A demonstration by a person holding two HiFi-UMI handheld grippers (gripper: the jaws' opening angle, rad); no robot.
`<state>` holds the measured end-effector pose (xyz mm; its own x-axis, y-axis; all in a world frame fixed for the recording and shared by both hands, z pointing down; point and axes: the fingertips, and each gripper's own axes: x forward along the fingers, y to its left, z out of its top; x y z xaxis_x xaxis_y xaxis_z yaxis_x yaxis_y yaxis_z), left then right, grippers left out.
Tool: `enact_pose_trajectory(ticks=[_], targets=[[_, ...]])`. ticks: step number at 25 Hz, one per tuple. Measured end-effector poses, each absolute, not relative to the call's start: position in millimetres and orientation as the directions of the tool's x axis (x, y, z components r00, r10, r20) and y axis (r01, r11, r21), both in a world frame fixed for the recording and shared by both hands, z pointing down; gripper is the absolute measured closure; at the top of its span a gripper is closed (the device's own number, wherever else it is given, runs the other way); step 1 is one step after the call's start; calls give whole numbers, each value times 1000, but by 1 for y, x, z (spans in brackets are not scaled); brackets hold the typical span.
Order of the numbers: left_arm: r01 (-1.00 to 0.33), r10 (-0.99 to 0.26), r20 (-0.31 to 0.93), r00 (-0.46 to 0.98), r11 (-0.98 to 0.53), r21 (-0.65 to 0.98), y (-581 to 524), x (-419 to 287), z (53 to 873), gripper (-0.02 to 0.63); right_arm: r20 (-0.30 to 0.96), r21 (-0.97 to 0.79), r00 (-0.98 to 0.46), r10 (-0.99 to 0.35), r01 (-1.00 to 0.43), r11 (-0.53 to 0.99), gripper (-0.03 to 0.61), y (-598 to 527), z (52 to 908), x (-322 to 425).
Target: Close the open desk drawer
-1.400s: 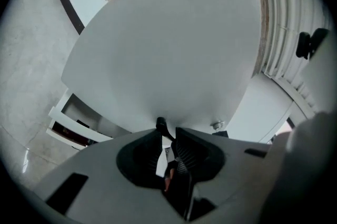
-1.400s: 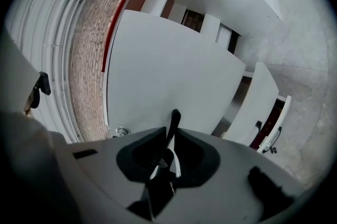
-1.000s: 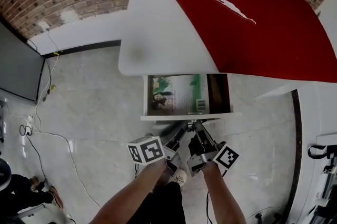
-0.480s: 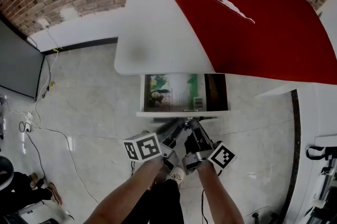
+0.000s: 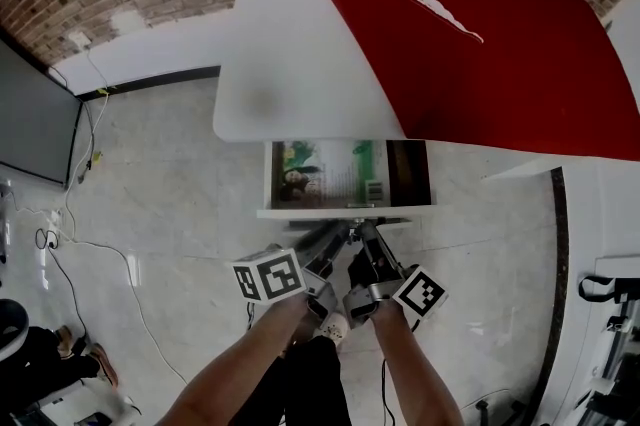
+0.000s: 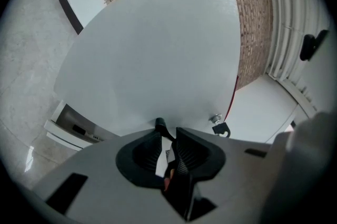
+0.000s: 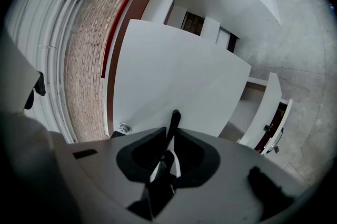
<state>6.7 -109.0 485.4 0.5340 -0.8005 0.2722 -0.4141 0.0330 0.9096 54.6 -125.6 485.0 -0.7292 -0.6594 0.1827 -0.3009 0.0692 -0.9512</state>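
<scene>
Two hand-held grippers show in the head view, both just short of the drawer [image 5: 345, 212]. The drawer stands pulled out from under the white end of the bench [image 5: 300, 44], and a magazine [image 5: 325, 172] lies flat inside it. The left hand-held gripper [image 5: 333, 239] and the right hand-held gripper [image 5: 362, 234] lie side by side with their tips at the drawer's front edge. Whether they touch it cannot be told from above.

In the left gripper view, the drawer's white front [image 6: 152, 49] fills most of the frame, with a small metal lock [image 6: 216, 119] just right of the jaws. These jaws stand a narrow way apart, white showing through the gap, gripping nothing.

In the right gripper view, the same lock sits just left of the jaws. This gap is slimmer still, and nothing is gripped.
</scene>
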Motion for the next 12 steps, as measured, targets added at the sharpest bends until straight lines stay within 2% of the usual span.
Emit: enact_pose_trajectory(ticks=[12], targets=[[-396,-815,261,517,42,917,-137,6,487,525,194,-944,-729,-657,-321,78,525,-155,487,55]])
